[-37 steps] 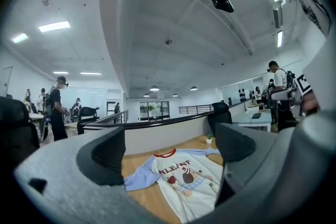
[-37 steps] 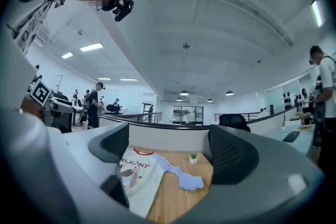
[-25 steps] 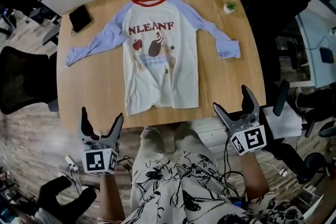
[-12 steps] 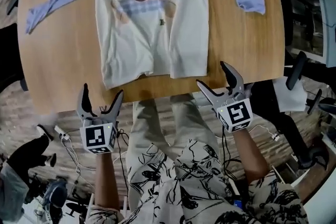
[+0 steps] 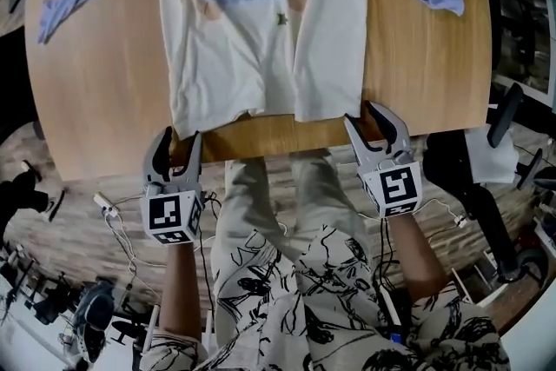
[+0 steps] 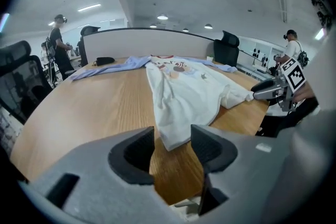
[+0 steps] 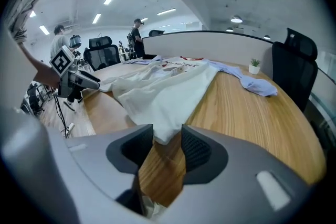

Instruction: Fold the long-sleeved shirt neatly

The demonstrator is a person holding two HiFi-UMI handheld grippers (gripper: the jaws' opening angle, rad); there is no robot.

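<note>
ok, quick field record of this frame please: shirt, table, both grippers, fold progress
garment: long-sleeved shirt, print side up, sleeves spread out
surface: wooden table, with the shirt's hem near its near edge
left gripper: at the left hem corner; jaws have just been closing, corner between them, not clamped yet
right gripper: at the right hem corner; jaws have just been closing, corner between them, not clamped yet
fold progress: none, shirt lies flat
</note>
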